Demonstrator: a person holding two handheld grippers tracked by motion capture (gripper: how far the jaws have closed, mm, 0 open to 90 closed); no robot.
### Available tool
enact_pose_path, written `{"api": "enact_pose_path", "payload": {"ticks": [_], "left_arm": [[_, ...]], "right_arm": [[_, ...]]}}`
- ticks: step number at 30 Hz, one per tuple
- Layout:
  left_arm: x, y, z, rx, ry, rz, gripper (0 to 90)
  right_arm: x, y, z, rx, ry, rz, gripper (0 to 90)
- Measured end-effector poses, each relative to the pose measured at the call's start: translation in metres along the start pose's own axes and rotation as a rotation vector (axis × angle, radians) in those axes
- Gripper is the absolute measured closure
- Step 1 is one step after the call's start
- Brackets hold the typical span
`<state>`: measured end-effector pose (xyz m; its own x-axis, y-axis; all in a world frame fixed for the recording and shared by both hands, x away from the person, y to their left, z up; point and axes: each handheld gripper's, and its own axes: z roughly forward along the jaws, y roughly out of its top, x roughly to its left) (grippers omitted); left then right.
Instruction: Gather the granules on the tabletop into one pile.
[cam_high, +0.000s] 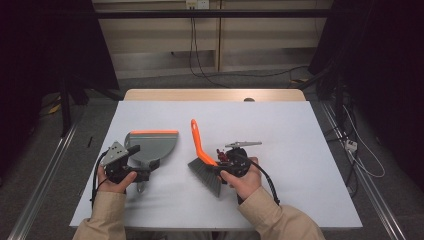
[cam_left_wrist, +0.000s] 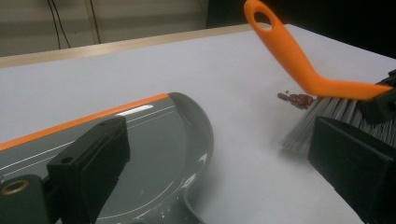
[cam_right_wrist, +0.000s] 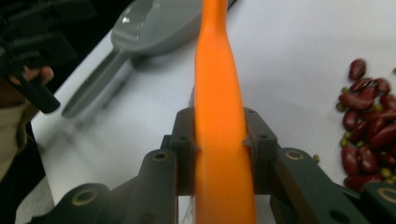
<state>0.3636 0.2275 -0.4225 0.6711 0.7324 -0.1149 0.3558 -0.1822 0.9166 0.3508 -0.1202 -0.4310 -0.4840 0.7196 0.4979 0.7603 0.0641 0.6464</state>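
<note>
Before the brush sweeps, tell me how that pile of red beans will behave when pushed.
The red beans are small, rounded and loose, so they will probably roll and scatter rather than move as one clump. The table looks smooth, so some may skid past the brush. The tiny green bits among them could slip under the bristles.

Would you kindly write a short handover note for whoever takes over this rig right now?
Right tool: shut on the orange plastic handle of the hand brush, grey bristles down on the white table.
Left tool: at the handle of the grey dustpan with orange lip; whether it grips cannot be told.
The small pile of red beans and green peas lies on the table beside the brush.
Done: brush picked up.
Left: probably sweep the pile into the pan, which looks empty.
</note>
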Motion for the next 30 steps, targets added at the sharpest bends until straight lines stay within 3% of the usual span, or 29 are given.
{"api": "enact_pose_path", "payload": {"ticks": [5,11,17,20,26,30], "left_arm": [[0.001,0.000,-0.001,0.001,0.000,0.003,5.5],[0.000,0.000,0.000,0.000,0.002,0.001,5.5],[0.001,0.000,0.001,0.003,0.002,0.000,5.5],[0.001,0.000,0.000,0.002,0.002,0.000,5.5],[0.000,0.000,0.001,0.004,0.000,0.001,5.5],[0.000,0.000,0.000,0.001,0.001,-0.002,5.5]], "right_arm": [[-0.012,-0.003,-0.001,0.031,0.005,-0.063,70.6],[-0.025,0.007,-0.008,0.031,-0.026,-0.162,70.6],[-0.040,0.017,-0.009,0.026,-0.038,-0.195,70.7],[-0.044,0.022,-0.009,0.020,-0.013,-0.194,70.8],[-0.041,0.030,-0.016,0.001,0.044,-0.232,70.8],[-0.033,0.030,-0.023,0.030,0.096,-0.305,70.8]]}}
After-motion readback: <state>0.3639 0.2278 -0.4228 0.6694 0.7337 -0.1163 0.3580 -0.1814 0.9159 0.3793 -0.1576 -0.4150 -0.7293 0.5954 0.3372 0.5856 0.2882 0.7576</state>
